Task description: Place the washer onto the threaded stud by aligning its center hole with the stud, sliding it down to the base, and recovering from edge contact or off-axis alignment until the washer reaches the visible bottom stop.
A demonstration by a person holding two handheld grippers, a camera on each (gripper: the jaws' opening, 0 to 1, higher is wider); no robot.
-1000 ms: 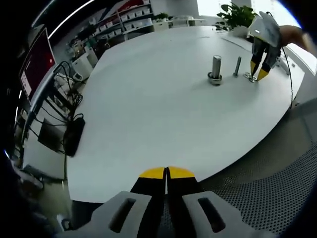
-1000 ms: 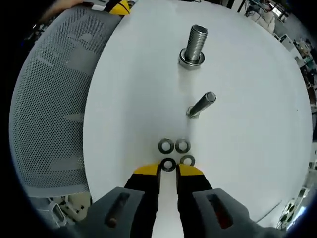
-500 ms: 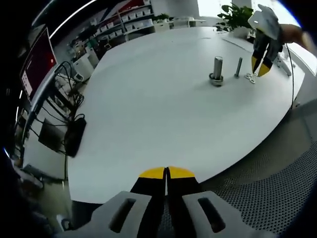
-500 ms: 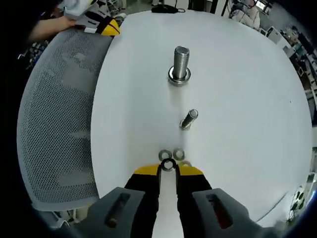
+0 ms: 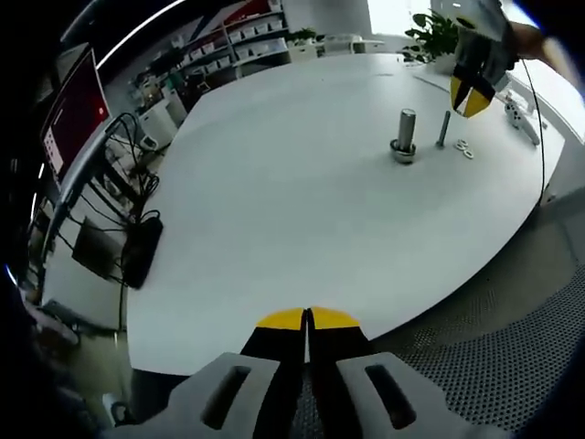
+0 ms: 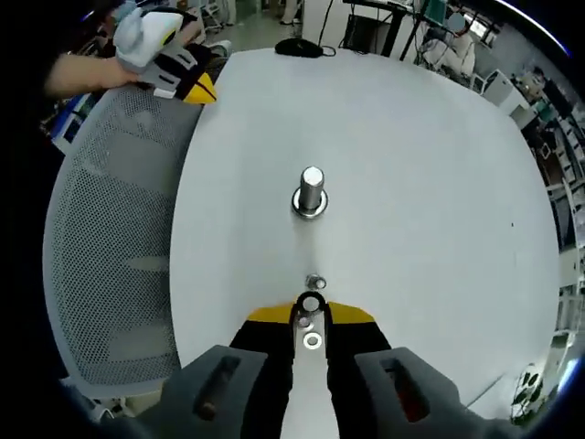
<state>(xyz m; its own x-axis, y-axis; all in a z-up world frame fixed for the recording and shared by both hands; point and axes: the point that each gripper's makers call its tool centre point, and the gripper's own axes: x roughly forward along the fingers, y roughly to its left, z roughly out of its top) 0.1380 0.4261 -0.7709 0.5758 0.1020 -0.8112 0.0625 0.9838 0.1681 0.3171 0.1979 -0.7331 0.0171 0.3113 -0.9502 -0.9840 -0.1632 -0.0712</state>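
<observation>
My right gripper [image 6: 310, 311] is shut on a small steel washer [image 6: 310, 305] and hangs high over the white table [image 6: 430, 183]. Looking down from it, the thin stud [image 6: 315, 282] stands almost end-on just past the tips. The thick threaded stud [image 6: 310, 192] with a ring at its base stands farther off. Loose washers [image 6: 313, 340] lie on the table below the jaws. In the left gripper view the right gripper [image 5: 473, 93] hovers above the thin stud [image 5: 444, 128], the thick stud [image 5: 403, 135] and the loose washers [image 5: 462, 149]. My left gripper [image 5: 308, 316] is shut and empty at the near table edge.
A grey mesh chair [image 6: 110, 247] sits against the table edge under my left gripper [image 6: 196, 89]. A monitor [image 5: 69, 114], cables and shelving stand beyond the table's far side. A potted plant [image 5: 437, 27] is at the back.
My right gripper has risen from the table with one washer between its tips and now sits above the thin stud. The left gripper has stayed put.
</observation>
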